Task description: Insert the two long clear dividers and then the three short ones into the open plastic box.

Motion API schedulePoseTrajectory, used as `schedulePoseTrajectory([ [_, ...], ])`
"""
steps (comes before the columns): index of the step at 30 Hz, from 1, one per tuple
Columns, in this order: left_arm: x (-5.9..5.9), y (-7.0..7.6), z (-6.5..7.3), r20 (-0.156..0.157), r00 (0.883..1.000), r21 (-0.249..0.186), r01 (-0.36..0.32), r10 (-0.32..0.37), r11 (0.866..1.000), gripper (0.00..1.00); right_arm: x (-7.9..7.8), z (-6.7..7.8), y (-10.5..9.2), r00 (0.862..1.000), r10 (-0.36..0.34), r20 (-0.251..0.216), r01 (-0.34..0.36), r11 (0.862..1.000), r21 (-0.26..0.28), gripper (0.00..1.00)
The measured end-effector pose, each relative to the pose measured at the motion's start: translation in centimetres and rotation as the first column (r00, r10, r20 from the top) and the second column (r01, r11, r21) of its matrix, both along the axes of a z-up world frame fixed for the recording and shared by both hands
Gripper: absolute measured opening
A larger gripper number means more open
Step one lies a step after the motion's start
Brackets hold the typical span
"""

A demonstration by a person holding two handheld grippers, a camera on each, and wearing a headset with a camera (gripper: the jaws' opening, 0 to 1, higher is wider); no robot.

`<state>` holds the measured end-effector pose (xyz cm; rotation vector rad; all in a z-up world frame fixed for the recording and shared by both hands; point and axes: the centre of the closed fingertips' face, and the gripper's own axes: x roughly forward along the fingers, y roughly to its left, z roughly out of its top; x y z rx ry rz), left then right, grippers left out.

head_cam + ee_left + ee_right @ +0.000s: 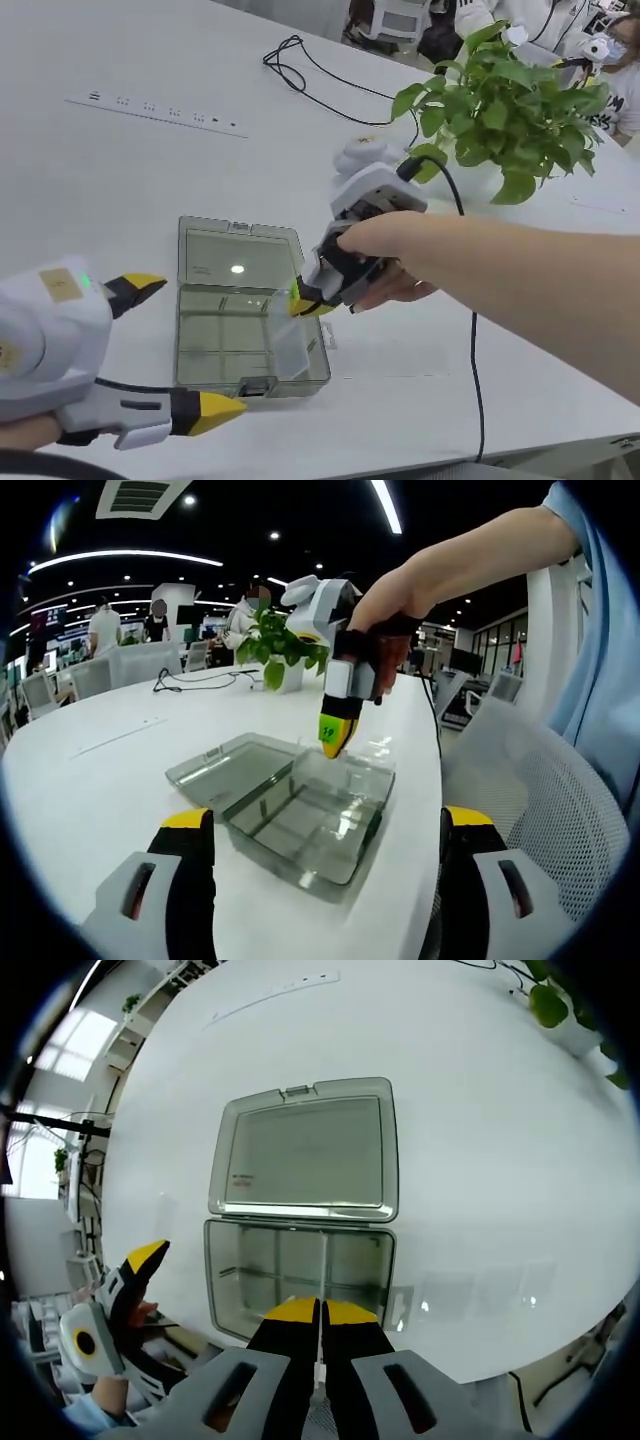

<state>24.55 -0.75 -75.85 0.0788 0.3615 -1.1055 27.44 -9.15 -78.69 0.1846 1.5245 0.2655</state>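
The open clear plastic box lies on the white table, its lid folded flat behind it. My right gripper is shut on a clear divider that hangs down into the box's right part. In the right gripper view the divider shows edge-on between the shut jaws of the right gripper, over the box, where a clear partition runs across. My left gripper stands open at the box's near left, around nothing. In the left gripper view the left gripper frames the box.
Faint clear square pieces lie on the table right of the box. A potted plant, a black cable and a white power strip sit farther back. The table's front edge runs just below the box.
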Motion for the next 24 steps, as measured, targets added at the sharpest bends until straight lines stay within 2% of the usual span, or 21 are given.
schedulePoseTrajectory([
  [11,-0.1,-0.1,-0.2,-0.006,1.000,-0.001,0.001,-0.001,1.000,0.95,1.2,-0.6,-0.6,1.000,0.012,-0.006,-0.012,1.000,-0.012,0.02],
  [21,-0.2,0.1,-0.5,-0.015,1.000,-0.001,-0.004,0.004,1.000,0.94,0.3,-0.3,0.0,0.999,0.026,-0.021,-0.027,0.999,-0.024,0.02],
  [24,-0.2,0.1,-0.6,-0.016,1.000,0.001,-0.005,0.005,1.000,0.94,0.6,-0.4,-0.1,0.999,0.027,-0.025,-0.028,0.999,-0.024,0.02],
])
